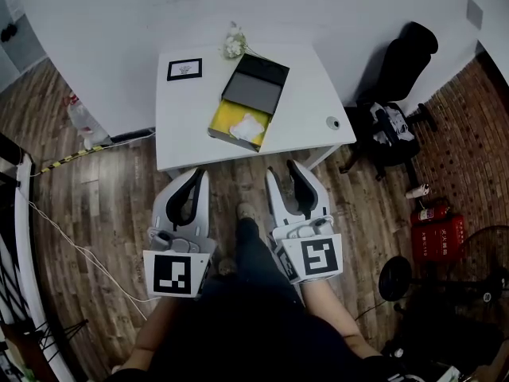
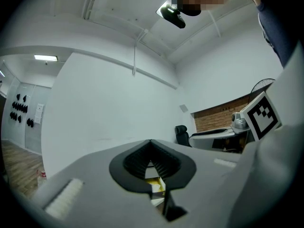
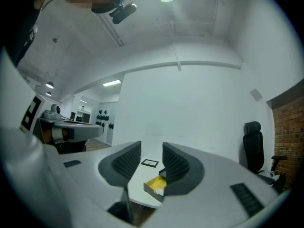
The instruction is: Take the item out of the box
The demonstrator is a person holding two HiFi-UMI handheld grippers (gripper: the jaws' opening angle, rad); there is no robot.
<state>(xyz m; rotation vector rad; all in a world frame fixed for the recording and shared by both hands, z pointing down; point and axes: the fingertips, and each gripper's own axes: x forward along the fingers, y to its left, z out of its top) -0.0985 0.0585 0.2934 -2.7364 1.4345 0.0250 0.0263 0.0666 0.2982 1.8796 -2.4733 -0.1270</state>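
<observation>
The crumpled white item lay in the near end of the open yellow-lined box, which sat askew on the white rectangular surface, and neither tool was anywhere close to it. The left tool was held low by the person's body with its jaws together on nothing. The right tool hung beside it with its jaws apart around empty air. The item looked soft and light, so a pinch would probably catch only a fold and let it slip back. The box looked light too, and with nothing bracing it, a jaw snagging a wall could drag or tip it. Its near corner lay close to the front edge of the surface, so a pull toward the person risked sliding it off. The dark grey cover closed the far end, leaving the way in from above and the front. Elsewhere there was room: the small black picture frame, the white flower sprig and the small round object all sat well apart from the box, and the black office chair stood clear of the right side.
</observation>
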